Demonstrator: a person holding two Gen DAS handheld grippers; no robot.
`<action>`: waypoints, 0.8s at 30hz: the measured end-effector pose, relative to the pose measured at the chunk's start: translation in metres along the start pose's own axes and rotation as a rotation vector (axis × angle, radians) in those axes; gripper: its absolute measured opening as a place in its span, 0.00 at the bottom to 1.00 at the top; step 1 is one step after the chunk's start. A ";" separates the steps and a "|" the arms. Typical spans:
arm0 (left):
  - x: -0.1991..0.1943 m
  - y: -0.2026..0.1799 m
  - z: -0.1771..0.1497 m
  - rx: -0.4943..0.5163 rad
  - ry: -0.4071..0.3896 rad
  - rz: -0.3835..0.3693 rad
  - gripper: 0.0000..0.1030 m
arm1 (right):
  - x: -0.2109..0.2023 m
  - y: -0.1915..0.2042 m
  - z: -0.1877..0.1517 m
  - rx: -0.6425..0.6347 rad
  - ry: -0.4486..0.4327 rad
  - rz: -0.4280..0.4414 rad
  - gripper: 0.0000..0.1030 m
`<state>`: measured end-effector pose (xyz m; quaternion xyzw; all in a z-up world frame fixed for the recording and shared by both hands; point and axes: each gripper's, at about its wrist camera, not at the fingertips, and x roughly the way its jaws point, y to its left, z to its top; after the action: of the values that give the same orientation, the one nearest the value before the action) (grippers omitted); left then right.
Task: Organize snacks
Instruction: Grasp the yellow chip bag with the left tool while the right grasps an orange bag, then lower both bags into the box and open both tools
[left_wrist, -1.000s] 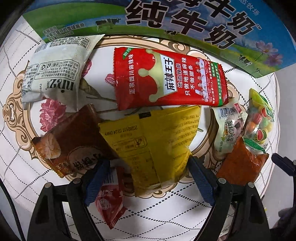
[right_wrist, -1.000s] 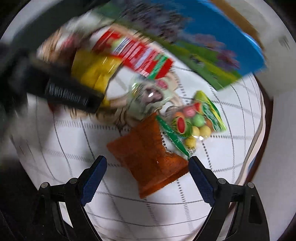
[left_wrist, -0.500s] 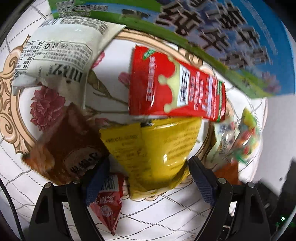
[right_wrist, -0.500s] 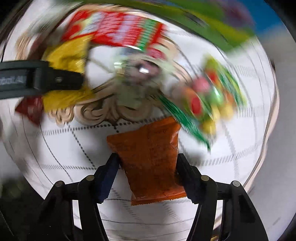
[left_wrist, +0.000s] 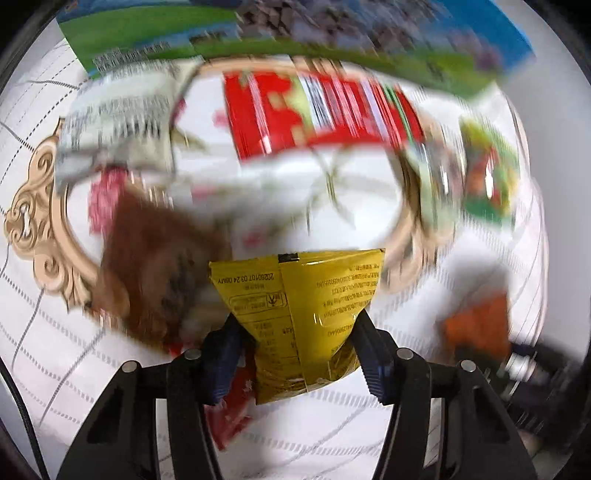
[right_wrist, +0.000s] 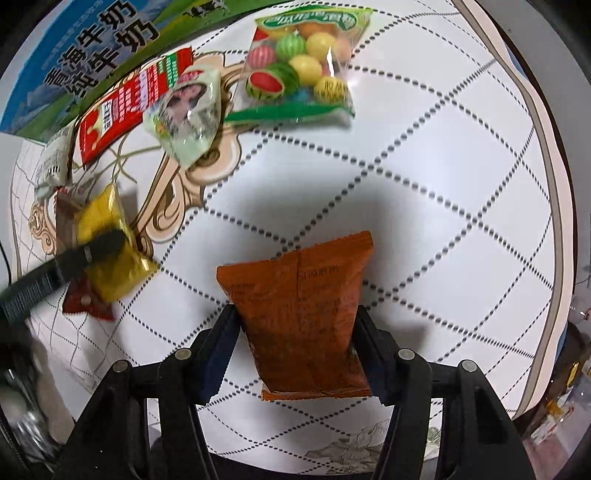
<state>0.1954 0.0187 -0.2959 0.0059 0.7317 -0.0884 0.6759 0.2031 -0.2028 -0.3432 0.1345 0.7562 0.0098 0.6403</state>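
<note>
My left gripper (left_wrist: 295, 354) is shut on a yellow snack packet (left_wrist: 299, 314) and holds it lifted off the table; it also shows in the right wrist view (right_wrist: 107, 254). My right gripper (right_wrist: 295, 347) is shut on an orange snack packet (right_wrist: 299, 314), raised above the white table (right_wrist: 424, 184). A red packet (left_wrist: 317, 114), a brown packet (left_wrist: 155, 266), a white packet (left_wrist: 118, 133) and a small red packet (left_wrist: 229, 417) lie on the table, blurred in the left wrist view.
A blue and green milk carton box (right_wrist: 92, 62) lies at the table's far side. A fruit-candy bag (right_wrist: 303, 70) and a pale green packet (right_wrist: 188, 114) lie near it. The table's rim (right_wrist: 554, 177) runs along the right.
Both grippers have closed on their packets and lifted them: the left on the yellow one, the right on the orange one. The right gripper has pulled back from the other snacks.
</note>
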 end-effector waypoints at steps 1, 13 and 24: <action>0.002 -0.001 -0.006 0.005 0.014 -0.001 0.53 | 0.000 0.003 -0.002 -0.009 0.000 -0.001 0.62; 0.030 0.006 -0.030 -0.088 0.059 0.025 0.66 | 0.017 0.026 -0.040 -0.085 -0.008 -0.018 0.74; 0.016 -0.017 -0.027 -0.051 0.014 0.072 0.46 | 0.012 0.041 -0.051 -0.148 -0.065 -0.032 0.48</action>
<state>0.1655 0.0039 -0.3083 0.0158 0.7378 -0.0452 0.6734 0.1600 -0.1526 -0.3384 0.0747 0.7341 0.0509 0.6730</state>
